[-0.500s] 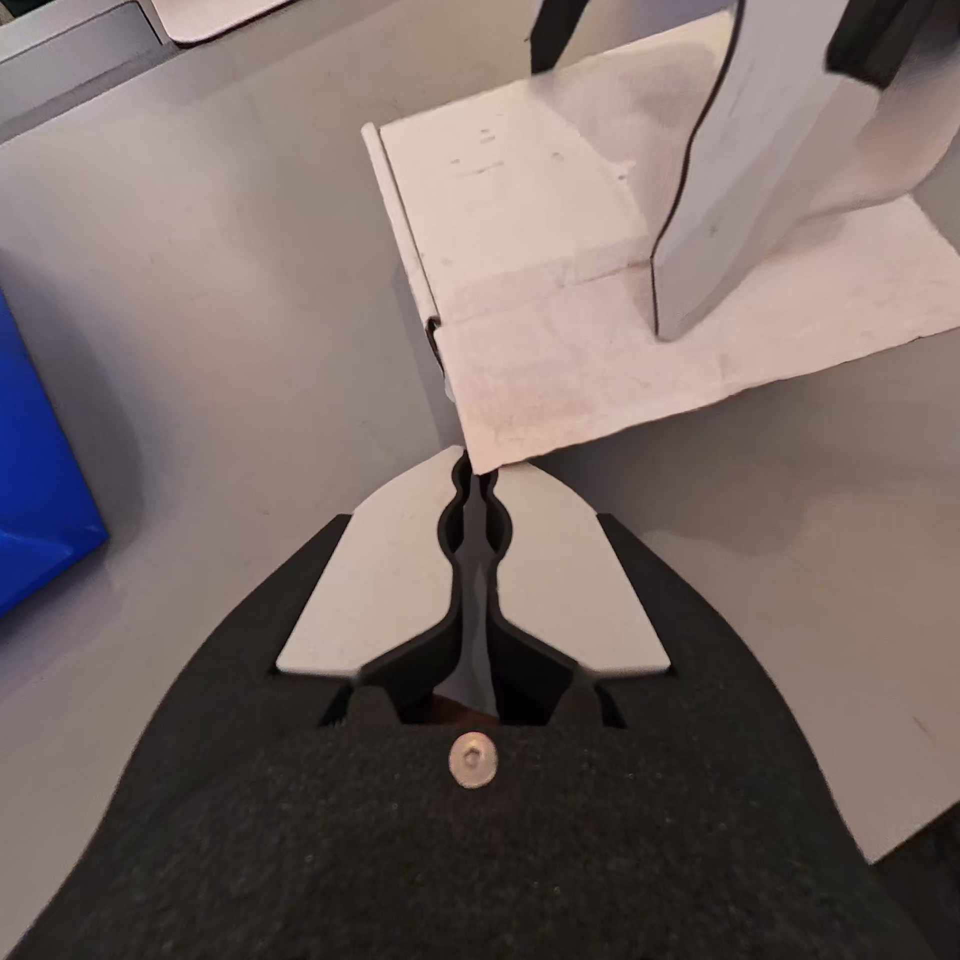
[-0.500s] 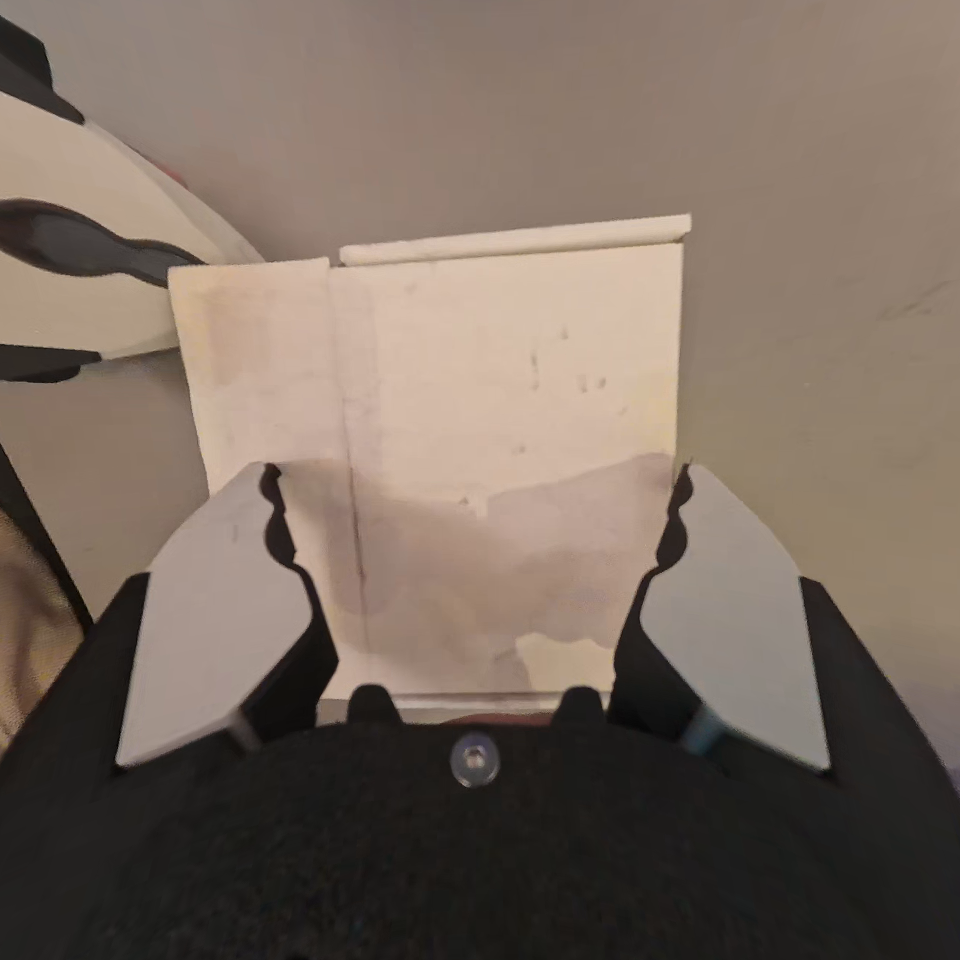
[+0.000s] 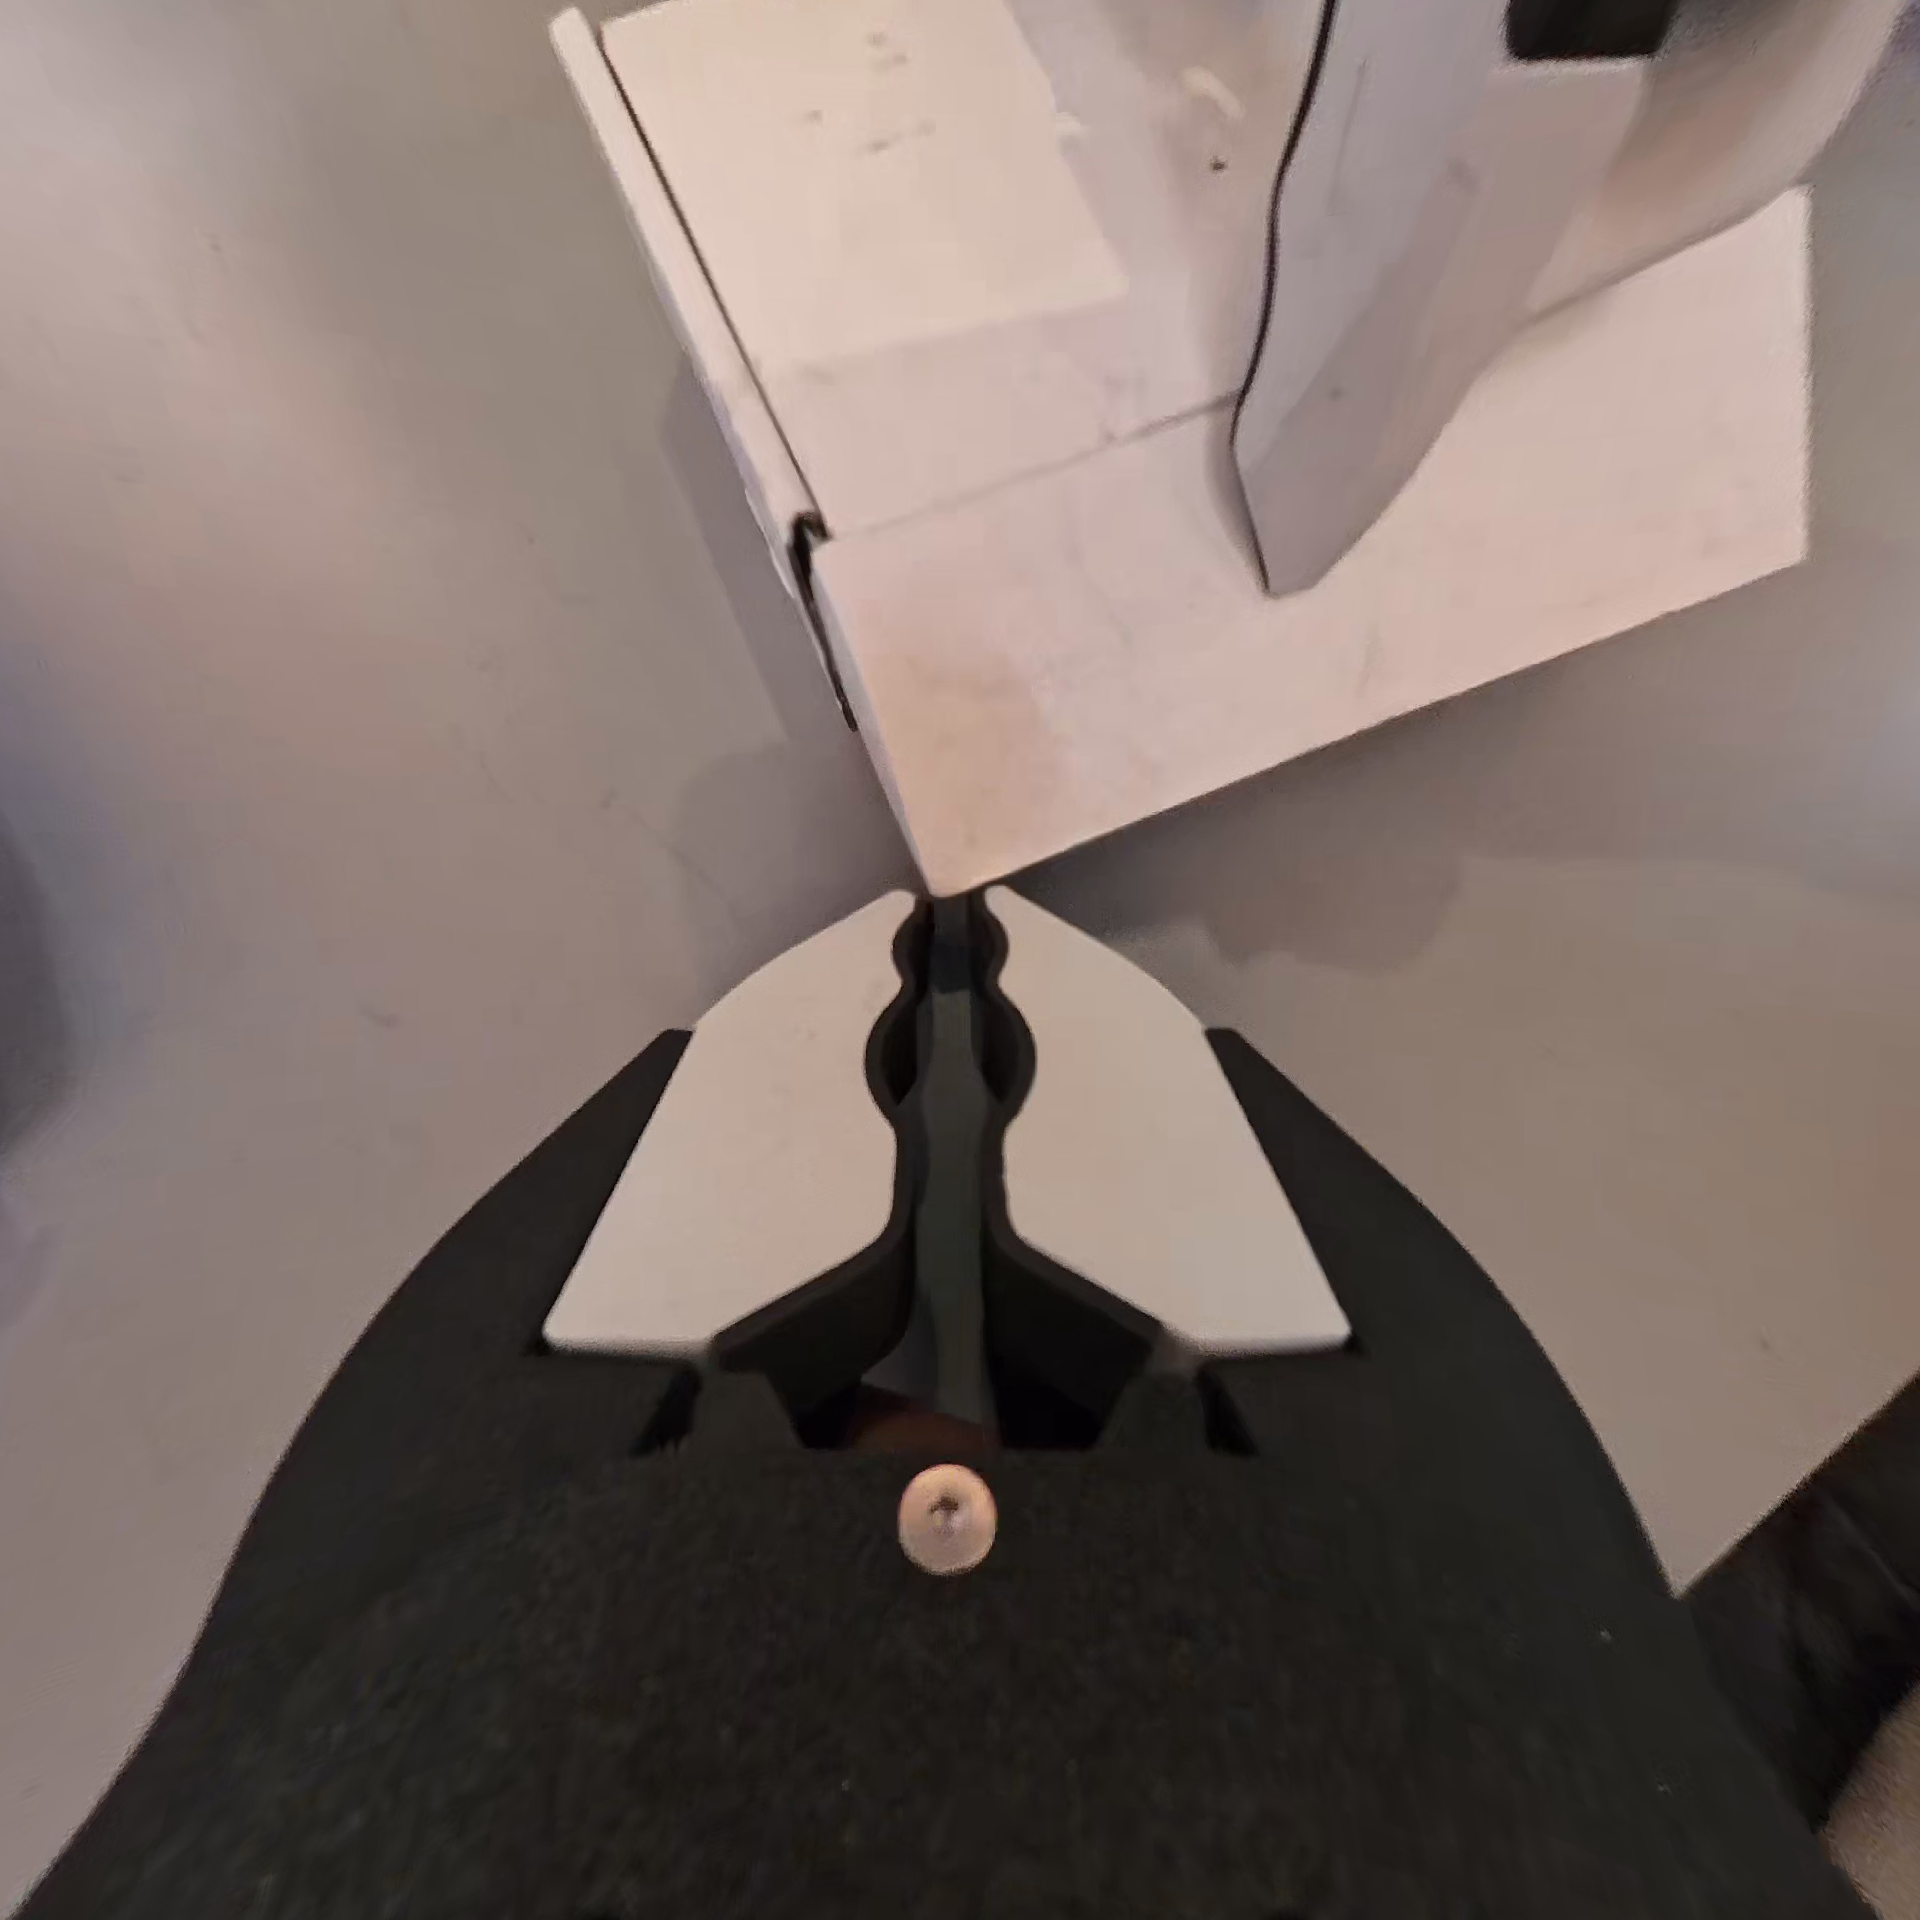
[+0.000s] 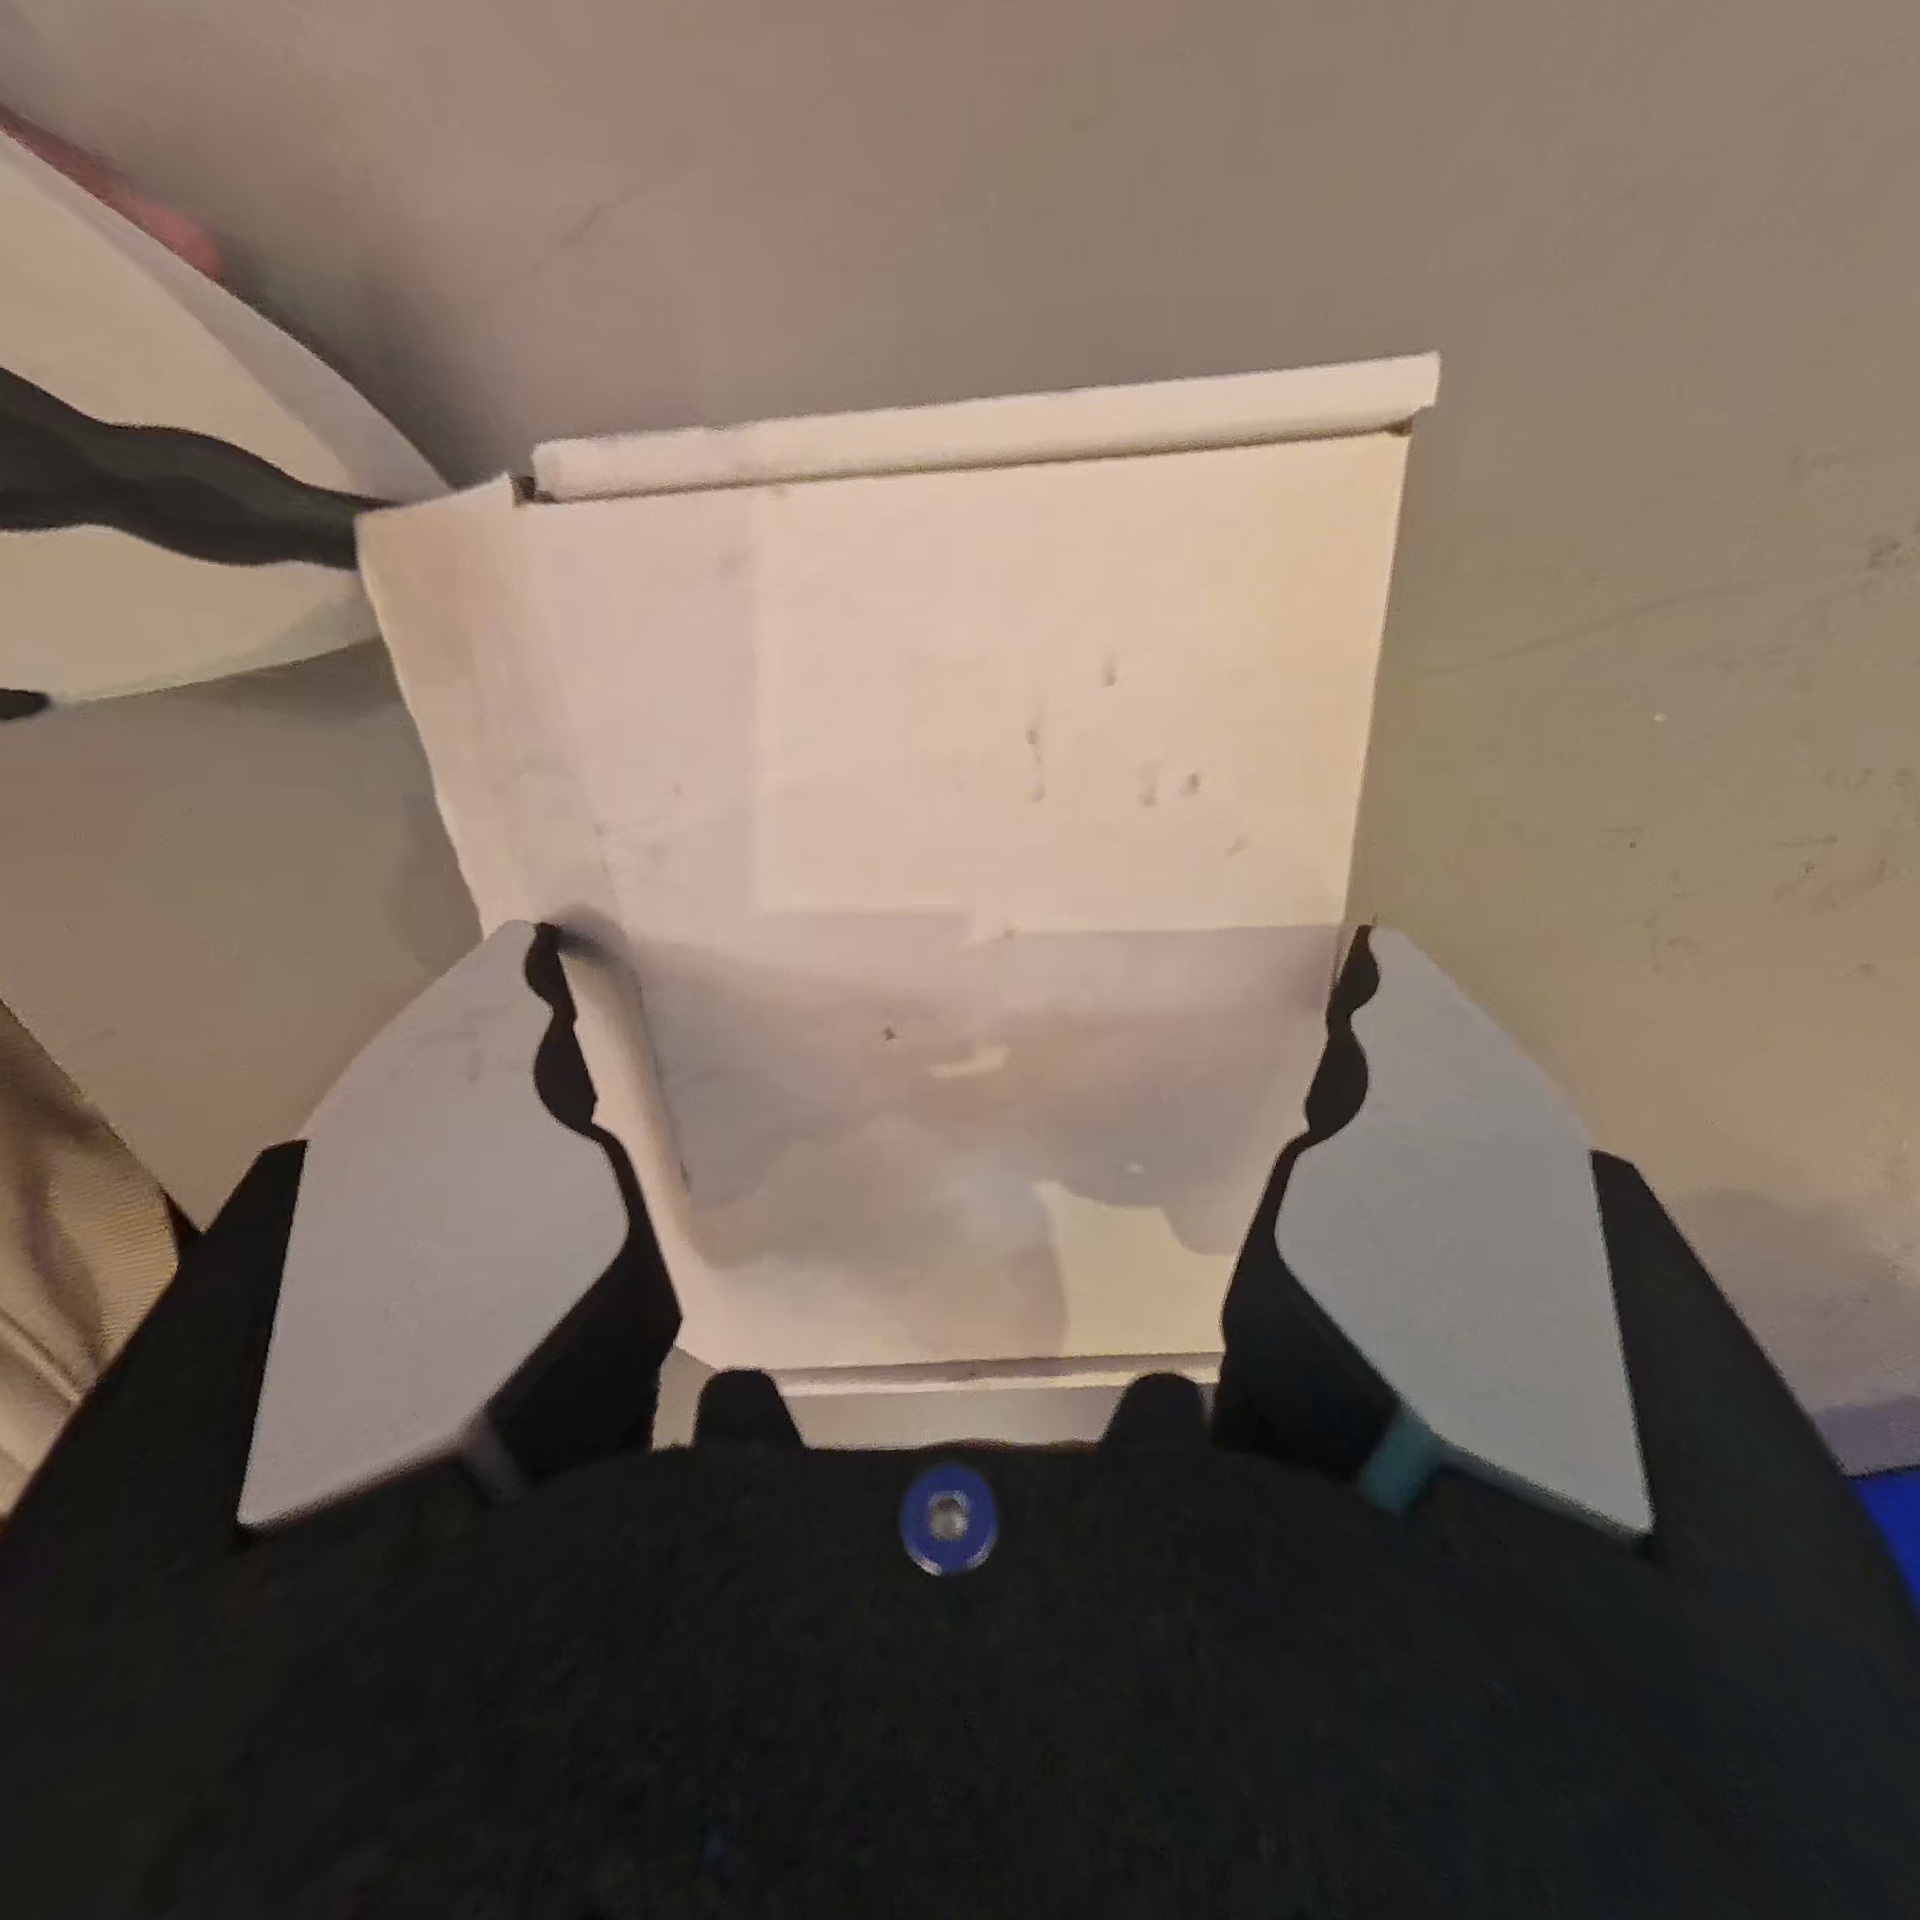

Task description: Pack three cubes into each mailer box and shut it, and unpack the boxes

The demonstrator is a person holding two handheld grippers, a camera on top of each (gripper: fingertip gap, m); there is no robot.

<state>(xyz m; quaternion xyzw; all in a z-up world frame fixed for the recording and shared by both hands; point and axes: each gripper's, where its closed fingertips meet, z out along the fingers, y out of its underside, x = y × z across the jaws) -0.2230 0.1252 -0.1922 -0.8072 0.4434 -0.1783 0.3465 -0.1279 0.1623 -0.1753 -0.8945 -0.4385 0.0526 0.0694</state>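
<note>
- White cardboard makes up the mailer box [image 4: 935, 831], which sits on the grey counter [image 3: 312, 623] with its lid down.
- No brand, label or readable writing shows on the box; its top bears only small dark scuff marks and a faint paler rectangle, like the trace of a removed sticker.
- Left hand-held gripper [image 3: 951, 904]: its fingers are pressed together, with only a thin dark slit between them. The tips meet the near corner of the box's side flap; whether they pinch the cardboard edge or only touch it cannot be told.
- In the right wrist view, that same corner flap sticks out at the box's left side, with the left hand-held gripper's tips against it.
- Right hand-held gripper [image 4: 951, 935]: its fingers are spread wide and straddle the box, one at each side edge of the lid. The right finger lies at the box's edge; the left one touches the raised fold there. Actual clamping pressure cannot be judged.
- A strip of blue [image 4: 1881, 1455] shows at the right edge behind the right finger; what it is cannot be told.
</note>
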